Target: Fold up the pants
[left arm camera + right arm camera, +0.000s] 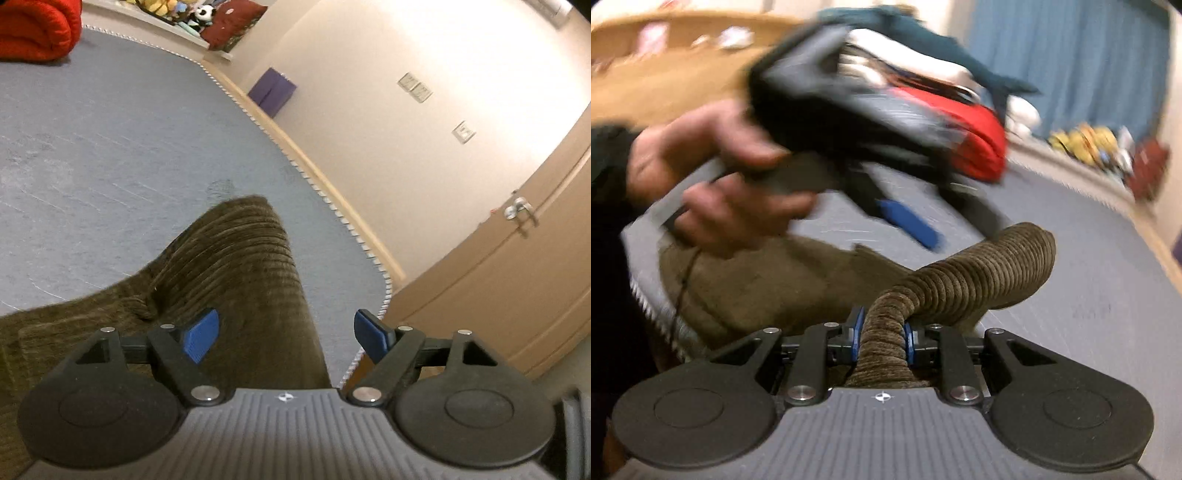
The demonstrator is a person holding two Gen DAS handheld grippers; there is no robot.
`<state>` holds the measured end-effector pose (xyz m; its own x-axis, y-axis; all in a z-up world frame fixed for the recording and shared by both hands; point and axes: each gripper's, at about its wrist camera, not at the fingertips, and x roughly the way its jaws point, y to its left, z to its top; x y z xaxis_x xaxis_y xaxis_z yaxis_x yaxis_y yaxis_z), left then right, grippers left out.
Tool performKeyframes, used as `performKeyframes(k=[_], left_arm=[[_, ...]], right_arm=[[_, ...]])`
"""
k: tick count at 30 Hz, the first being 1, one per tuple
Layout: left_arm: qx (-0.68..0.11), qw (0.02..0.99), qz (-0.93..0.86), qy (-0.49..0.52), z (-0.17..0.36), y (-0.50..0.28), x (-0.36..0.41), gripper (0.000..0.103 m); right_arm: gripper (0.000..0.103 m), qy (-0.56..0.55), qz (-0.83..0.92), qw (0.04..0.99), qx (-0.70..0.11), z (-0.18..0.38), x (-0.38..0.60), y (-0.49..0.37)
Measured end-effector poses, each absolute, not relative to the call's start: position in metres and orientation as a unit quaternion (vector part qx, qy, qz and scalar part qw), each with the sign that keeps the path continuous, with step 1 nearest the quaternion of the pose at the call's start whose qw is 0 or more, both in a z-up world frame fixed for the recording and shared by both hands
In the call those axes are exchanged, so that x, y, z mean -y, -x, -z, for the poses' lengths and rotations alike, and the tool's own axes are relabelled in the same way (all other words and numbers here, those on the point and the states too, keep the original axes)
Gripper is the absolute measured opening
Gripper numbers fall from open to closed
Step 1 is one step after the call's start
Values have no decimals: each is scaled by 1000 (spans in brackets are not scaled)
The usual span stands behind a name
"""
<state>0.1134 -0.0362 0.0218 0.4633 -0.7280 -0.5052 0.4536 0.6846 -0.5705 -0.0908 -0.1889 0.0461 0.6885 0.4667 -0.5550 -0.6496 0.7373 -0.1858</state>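
Corduroy pants point(886, 354) bunched in right gripper point(881, 341).

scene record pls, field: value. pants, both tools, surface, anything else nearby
pants: brown corduroy pants, one leg bunched and lifted, rest lying on the surface
right tool: right tool shut on a bunched pants leg
left tool: left tool open, pads clear of the cloth, pants leg below it
left hand: hand grips the left tool's handle, blurred
surface: grey mat
nearby: red blanket, purple box, door
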Motion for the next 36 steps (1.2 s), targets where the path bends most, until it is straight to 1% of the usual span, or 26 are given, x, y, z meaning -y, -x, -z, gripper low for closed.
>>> performKeyframes(k=[4,6,7,8,9,10,11,14,15,18,20,22,24,25,26,27,28,29,30,31,33,36], left_arm=[[-397,861,297,117,-21,-114,40,84],[-400,870,273,90,-19,-112,36,73],[-399,877,259,70,-20,-109,32,59],[-398,881,249,58,-21,-106,24,38],[-400,884,236,52,-19,-103,14,28],[-400,888,222,47,-17,-101,2,22],[-399,891,211,46,-16,-98,-9,21],[-402,897,173,67,-14,-88,-55,20],[-400,900,160,73,-15,-83,-73,20],[-389,908,122,99,-23,-63,-133,20],[-382,912,96,115,-28,-48,-172,20],[-380,915,56,122,-30,-34,-211,20],[-391,910,7,135,-23,-25,-246,21],[-400,904,-12,148,-16,-22,-261,23],[-409,897,-22,166,-10,-20,-274,31],[-417,890,-25,182,-3,-20,-284,38],[-422,887,-25,186,2,-20,-292,54],[-426,886,-33,182,4,-21,-297,73],[-425,886,-58,175,4,-20,-301,82],[-421,887,-88,168,3,-21,-304,88],[-428,878,-116,181,5,-21,-321,88],[-455,849,-87,253,20,-25,-333,91]], right_arm=[[22,237,-328,885,-231,-50,157,109],[22,246,-339,878,-231,-54,144,115],[23,244,-348,873,-238,-57,137,118],[23,240,-358,867,-249,-58,131,118],[24,237,-366,860,-263,-58,126,116],[25,231,-373,853,-282,-57,121,113],[28,223,-378,848,-298,-57,120,109],[30,162,-436,817,-342,-66,111,101],[30,130,-468,794,-364,-68,107,98],[28,27,-587,687,-428,-70,95,93],[29,-2,-601,672,-432,-73,88,86],[31,-7,-592,692,-413,-82,86,71],[45,-27,-568,724,-391,-86,90,50],[58,-47,-544,744,-385,-86,94,35],[72,-56,-517,763,-384,-83,95,23],[78,-53,-475,790,-384,-78,95,11],[84,-48,-445,807,-384,-71,97,-1],[84,-47,-422,817,-391,-61,97,-11],[84,-51,-402,820,-405,-51,95,-20],[84,-64,-378,817,-430,-35,94,-32],[84,-86,-344,808,-470,-11,95,-49],[85,-104,-314,793,-512,22,89,-61]])
